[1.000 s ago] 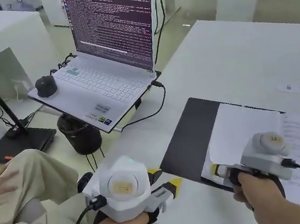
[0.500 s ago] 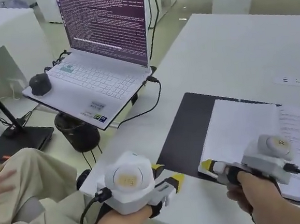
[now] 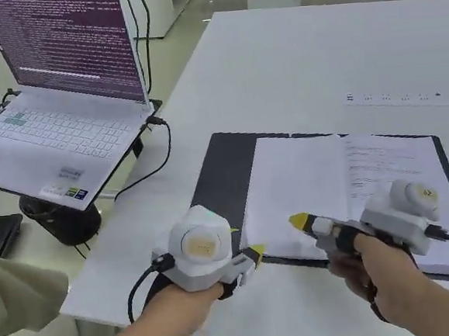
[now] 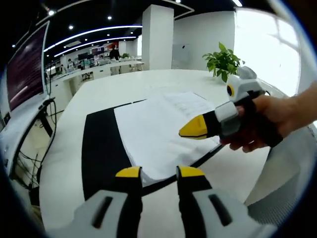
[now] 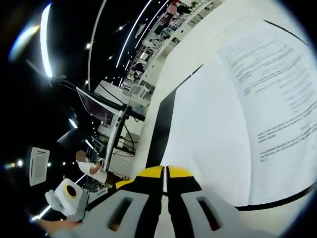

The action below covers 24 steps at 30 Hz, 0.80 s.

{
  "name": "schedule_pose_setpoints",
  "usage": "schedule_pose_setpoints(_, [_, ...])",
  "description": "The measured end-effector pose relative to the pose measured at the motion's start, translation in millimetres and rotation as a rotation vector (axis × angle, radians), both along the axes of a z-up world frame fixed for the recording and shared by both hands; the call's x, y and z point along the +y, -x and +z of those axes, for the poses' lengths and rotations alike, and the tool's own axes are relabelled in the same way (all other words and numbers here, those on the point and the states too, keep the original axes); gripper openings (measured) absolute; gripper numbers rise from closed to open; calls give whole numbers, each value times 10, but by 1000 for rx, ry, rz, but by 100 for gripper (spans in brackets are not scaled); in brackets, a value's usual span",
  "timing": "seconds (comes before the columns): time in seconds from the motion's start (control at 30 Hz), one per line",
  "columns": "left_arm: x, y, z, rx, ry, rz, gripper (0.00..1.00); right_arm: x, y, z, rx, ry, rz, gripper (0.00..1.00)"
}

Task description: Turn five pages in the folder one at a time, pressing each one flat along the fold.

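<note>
The folder (image 3: 223, 176) lay open on the white table (image 3: 294, 61), its black cover showing at the left, a blank page (image 3: 296, 186) beside a printed page (image 3: 388, 171); at far left I saw a laptop (image 3: 58, 126) with its screen lit; my left gripper (image 3: 253, 256) hovered over the table just off the folder's near left corner, its yellow-tipped fingers apart with nothing between them; my right gripper (image 3: 297, 222) sat over the blank page's near edge, fingers pressed together and empty; whether it touched the paper I could not tell.
</note>
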<state>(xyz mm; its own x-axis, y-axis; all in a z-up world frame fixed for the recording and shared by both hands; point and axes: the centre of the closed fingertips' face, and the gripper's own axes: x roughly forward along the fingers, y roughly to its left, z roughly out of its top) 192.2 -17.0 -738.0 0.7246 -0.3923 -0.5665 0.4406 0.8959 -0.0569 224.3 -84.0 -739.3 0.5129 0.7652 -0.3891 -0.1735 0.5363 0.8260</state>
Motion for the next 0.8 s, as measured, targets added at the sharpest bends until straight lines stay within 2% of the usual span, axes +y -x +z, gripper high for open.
schedule_pose_setpoints(0.1, [-95, -133, -121, 10, -29, -22, 25, -218, -120, -8, 1, -2, -45, 0])
schedule_pose_setpoints(0.2, [-140, -226, -255, 31, -48, -20, 25, -357, -215, -9, 2, 1, -71, 0])
schedule_pose_setpoints(0.23, [-146, -241, -321, 48, -57, -16, 25, -389, -243, -9, 2, 2, -78, 0])
schedule_pose_setpoints(0.37, [-121, -257, -454, 76, -78, 13, 25, -510, -397, -3, 1, 2, -105, 0])
schedule_pose_setpoints(0.4, [-81, -236, -510, 90, -108, 21, 24, -530, -438, 3, -2, 0, -111, 0])
schedule_pose_setpoints(0.43, [-81, -217, -535, 94, -115, 16, 24, -539, -466, 4, -4, 0, -113, 0])
schedule_pose_setpoints(0.47, [-80, -209, -506, 73, -101, 21, 24, -550, -513, -6, -4, 1, -115, 0])
schedule_pose_setpoints(0.63, [-77, -197, -493, 29, -74, 26, 24, -575, -672, -73, 11, 1, -123, 0])
schedule_pose_setpoints(0.8, [-81, -208, -483, 21, -69, 25, 24, -599, -853, -215, 54, -9, -151, 0])
